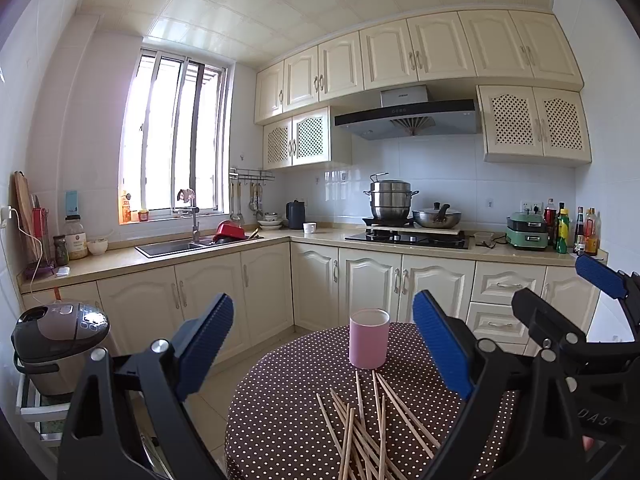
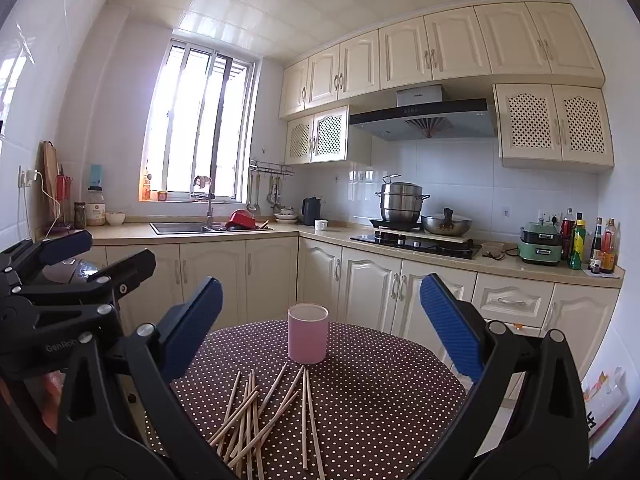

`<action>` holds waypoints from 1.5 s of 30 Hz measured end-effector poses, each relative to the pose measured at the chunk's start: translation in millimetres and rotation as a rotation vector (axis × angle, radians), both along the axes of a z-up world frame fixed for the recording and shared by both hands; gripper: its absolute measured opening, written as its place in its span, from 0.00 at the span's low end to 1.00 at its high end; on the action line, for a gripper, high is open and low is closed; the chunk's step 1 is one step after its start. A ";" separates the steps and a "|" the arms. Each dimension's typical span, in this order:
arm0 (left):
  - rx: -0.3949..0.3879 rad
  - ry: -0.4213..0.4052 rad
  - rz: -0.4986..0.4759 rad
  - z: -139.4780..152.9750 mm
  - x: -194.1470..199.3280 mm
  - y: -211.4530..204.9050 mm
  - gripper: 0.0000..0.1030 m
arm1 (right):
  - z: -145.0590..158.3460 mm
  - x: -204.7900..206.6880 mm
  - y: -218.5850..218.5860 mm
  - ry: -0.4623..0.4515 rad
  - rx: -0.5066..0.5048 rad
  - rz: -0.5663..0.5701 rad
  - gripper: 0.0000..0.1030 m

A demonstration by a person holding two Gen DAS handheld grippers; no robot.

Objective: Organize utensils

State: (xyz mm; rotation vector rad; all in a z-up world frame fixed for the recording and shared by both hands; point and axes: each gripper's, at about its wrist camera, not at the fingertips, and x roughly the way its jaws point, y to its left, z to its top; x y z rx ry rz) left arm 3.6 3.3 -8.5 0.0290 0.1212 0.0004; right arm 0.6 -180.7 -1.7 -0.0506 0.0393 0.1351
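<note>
A pink cylindrical cup (image 1: pixel 369 338) (image 2: pixel 308 333) stands upright on a round table with a brown polka-dot cloth (image 1: pixel 288 392) (image 2: pixel 380 384). Several wooden chopsticks (image 1: pixel 368 428) (image 2: pixel 260 412) lie loose and crossed on the cloth in front of the cup. My left gripper (image 1: pixel 332 344) hovers above the table's near side, open, nothing between its blue pads. My right gripper (image 2: pixel 332 324) is also open and empty, level, short of the chopsticks. In each wrist view the other gripper shows at the edge: the right gripper (image 1: pixel 568 292) and the left gripper (image 2: pixel 108 252).
A rice cooker (image 1: pixel 60 340) stands on a low rack left of the table. Cream cabinets (image 1: pixel 360 280) run behind, with a sink (image 1: pixel 172 246), a stove with pots (image 1: pixel 408 220) and bottles (image 1: pixel 568 232) on the counter. Floor lies between table and cabinets.
</note>
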 end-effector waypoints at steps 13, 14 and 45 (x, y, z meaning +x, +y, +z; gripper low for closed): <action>0.000 0.012 -0.001 -0.6 2.5 -2.4 0.87 | 0.9 -0.1 0.5 0.013 0.001 -0.005 0.94; -0.001 0.013 -0.002 -0.8 2.6 -2.6 0.87 | 1.4 0.2 0.0 0.013 0.001 -0.005 0.94; 0.012 0.170 -0.022 -29.2 51.2 4.0 0.87 | -26.2 41.3 2.0 0.158 0.032 0.037 0.94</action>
